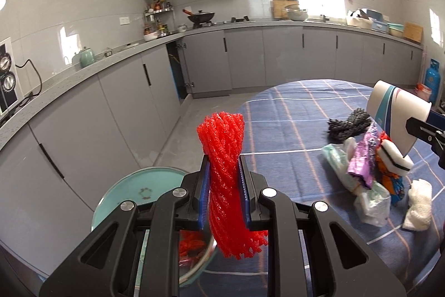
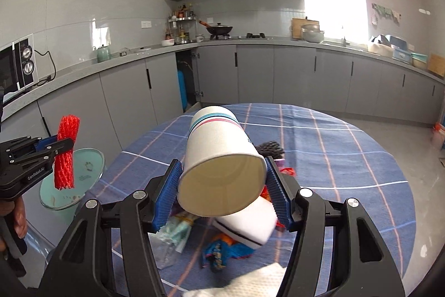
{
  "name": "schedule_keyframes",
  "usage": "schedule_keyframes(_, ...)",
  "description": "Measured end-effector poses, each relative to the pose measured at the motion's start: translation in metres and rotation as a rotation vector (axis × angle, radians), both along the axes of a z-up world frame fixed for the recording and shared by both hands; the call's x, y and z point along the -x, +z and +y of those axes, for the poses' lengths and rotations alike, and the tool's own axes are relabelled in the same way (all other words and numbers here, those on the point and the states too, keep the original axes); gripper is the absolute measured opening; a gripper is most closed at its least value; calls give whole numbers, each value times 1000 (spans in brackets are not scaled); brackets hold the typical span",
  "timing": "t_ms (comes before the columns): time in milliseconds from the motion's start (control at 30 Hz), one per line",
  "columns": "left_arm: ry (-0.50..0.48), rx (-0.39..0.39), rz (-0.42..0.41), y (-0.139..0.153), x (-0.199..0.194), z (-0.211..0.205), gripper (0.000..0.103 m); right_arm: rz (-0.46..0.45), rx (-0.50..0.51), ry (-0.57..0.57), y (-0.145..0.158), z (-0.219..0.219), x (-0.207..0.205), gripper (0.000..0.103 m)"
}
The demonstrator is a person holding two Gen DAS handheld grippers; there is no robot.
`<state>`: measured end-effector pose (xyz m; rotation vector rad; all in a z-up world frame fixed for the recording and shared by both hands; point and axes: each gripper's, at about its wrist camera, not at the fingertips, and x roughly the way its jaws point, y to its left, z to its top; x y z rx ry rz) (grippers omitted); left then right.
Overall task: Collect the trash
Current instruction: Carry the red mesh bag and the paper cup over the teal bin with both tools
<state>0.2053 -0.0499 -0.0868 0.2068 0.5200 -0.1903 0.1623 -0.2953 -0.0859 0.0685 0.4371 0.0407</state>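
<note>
My left gripper (image 1: 223, 180) is shut on a red foam net (image 1: 224, 157), held upright over a teal lidded bin (image 1: 133, 191) left of the table; both also show in the right wrist view, the net (image 2: 65, 152) above the bin (image 2: 83, 171). My right gripper (image 2: 222, 185) is shut on a white paper cup (image 2: 219, 166) with blue and pink stripes, tilted with its mouth toward the camera, above a trash pile. The cup also shows in the left wrist view (image 1: 395, 113).
On the round table with a blue plaid cloth (image 1: 292, 116) lie a black foam net (image 1: 347, 124), plastic bags (image 1: 372, 202), a purple wrapper (image 1: 361, 160), a white sponge (image 2: 247, 221), an orange-blue wrapper (image 2: 222, 252) and white tissue (image 1: 417, 202). Grey kitchen cabinets (image 2: 292, 74) stand behind.
</note>
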Motion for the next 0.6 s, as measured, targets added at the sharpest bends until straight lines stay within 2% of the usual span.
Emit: schedule_keyframes(600, 141, 21, -24, 2, -3, 64, 19, -18, 12, 106, 1, 58, -21, 60)
